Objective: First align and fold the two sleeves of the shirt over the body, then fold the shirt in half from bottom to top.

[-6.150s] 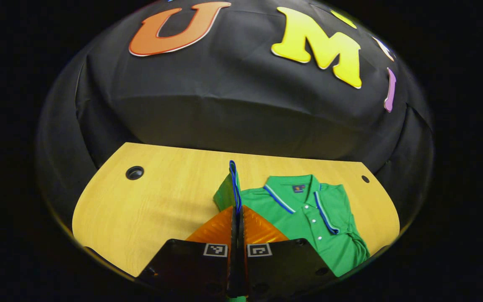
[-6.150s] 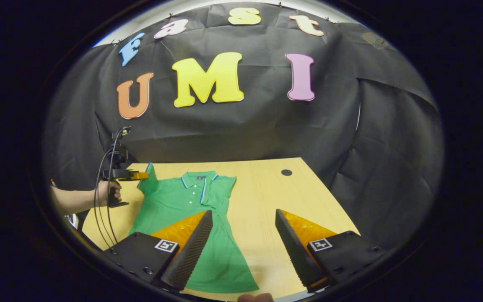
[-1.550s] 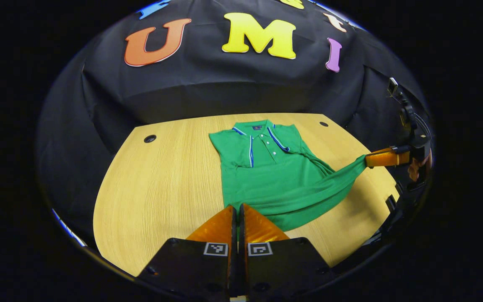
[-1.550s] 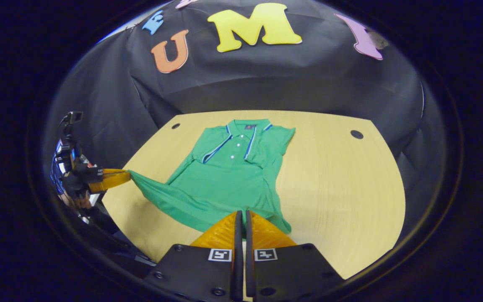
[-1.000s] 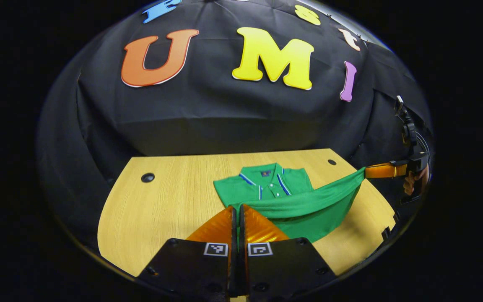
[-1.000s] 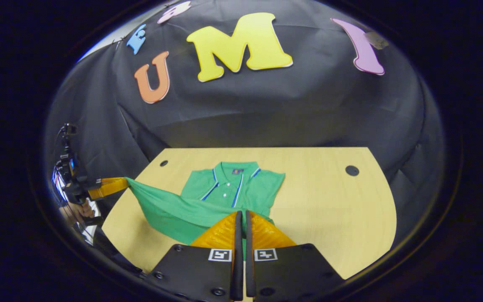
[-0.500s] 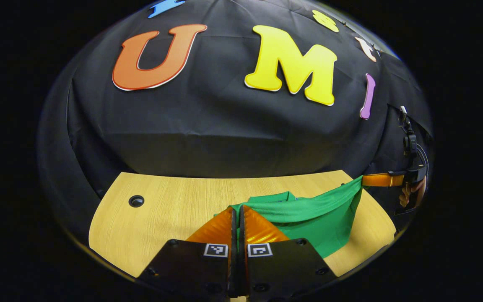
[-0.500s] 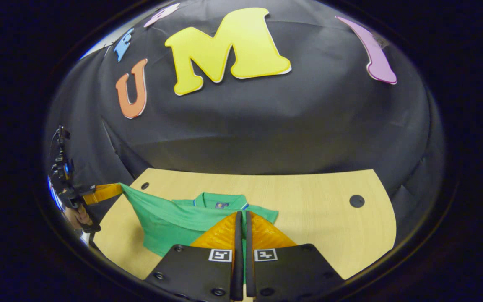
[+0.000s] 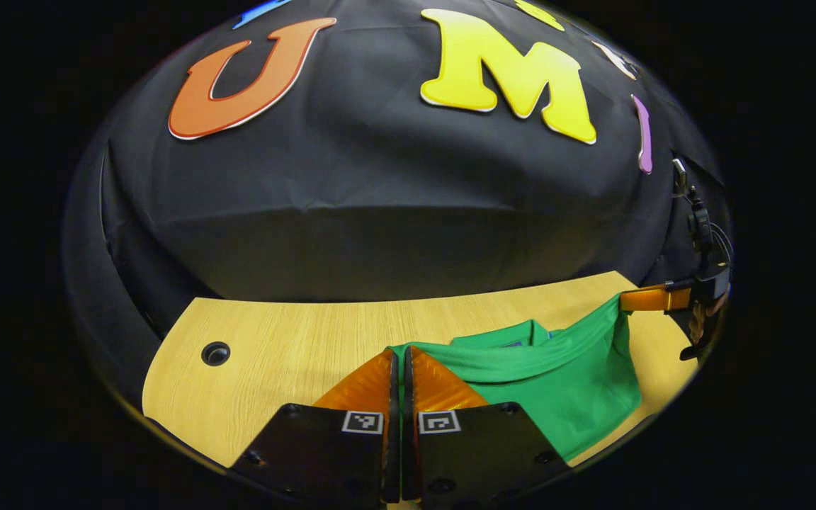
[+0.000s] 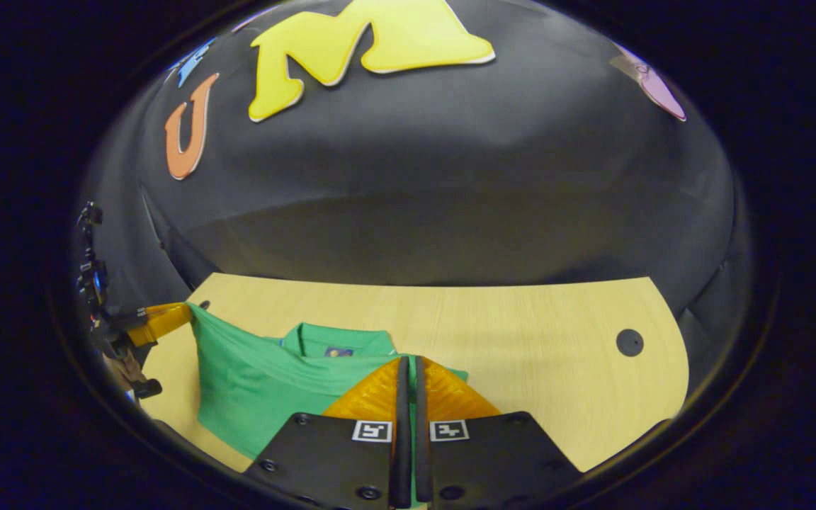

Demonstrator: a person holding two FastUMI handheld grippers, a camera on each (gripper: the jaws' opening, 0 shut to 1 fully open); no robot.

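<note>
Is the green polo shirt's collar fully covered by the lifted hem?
No, the green polo shirt collar shows beyond the raised hem.

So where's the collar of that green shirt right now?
In the right gripper view the collar peeks out on the table, just beyond the raised bottom hem held between both grippers, left of the right gripper.

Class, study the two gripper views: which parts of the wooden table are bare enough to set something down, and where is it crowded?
Bare wood lies between the green shirt and the round hole on the table, and again between the shirt and the other hole. A thin strip runs under the booth wall. It is crowded where the left gripper and right gripper hold the lifted hem.
</note>
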